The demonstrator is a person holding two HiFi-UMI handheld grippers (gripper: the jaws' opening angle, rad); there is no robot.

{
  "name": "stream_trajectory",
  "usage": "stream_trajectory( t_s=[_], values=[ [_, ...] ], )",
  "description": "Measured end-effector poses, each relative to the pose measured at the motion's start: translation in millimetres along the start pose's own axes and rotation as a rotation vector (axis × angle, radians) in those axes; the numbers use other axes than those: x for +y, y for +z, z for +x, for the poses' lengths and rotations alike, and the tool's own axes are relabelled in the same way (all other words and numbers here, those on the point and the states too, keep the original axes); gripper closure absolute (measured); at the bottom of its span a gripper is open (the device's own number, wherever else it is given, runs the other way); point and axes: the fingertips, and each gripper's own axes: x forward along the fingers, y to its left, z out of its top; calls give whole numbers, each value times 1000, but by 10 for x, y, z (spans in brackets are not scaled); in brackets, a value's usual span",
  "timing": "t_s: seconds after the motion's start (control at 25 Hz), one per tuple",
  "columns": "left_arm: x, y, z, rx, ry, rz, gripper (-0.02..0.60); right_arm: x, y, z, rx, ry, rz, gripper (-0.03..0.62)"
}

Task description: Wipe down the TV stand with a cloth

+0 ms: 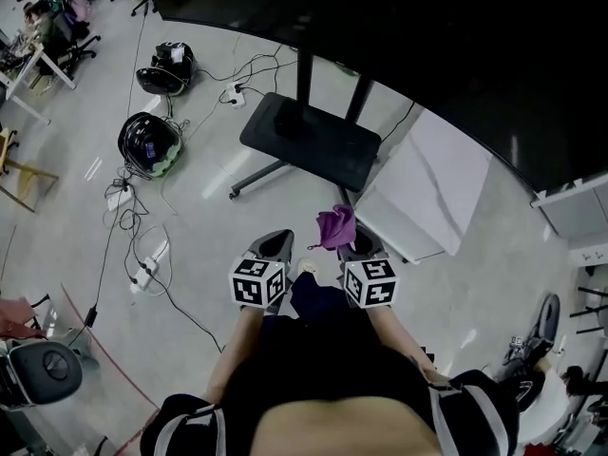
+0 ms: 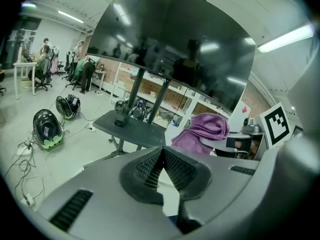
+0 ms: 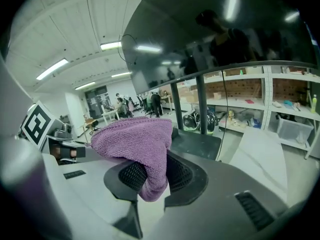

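Left gripper [image 1: 275,243] and right gripper [image 1: 350,247] side by side, near each other, before TV stand [image 1: 309,141]; cloth [image 1: 335,226] between right gripper's jaws, draped over its tip; screen [image 1: 427,27] above stand shelf; flat panel [image 1: 427,193] on floor just right of stand; two helmet-like items [image 1: 149,143] on floor, well left; cables [image 1: 142,264] on floor left of left gripper.

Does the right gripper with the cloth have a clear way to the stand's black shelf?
Probably yes: the right gripper, shut on the purple cloth, faces the black shelf with nothing standing between them.
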Motion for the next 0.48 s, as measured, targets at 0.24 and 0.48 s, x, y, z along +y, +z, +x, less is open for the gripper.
stream_trajectory(
  t_s=[0.24, 0.48],
  values=[
    [226, 272, 386, -17, 21, 1, 575, -216, 327, 434, -31, 32, -23, 505],
    [329, 513, 669, -40, 30, -13, 575, -392, 458, 699, -25, 49, -31, 505]
  ],
)
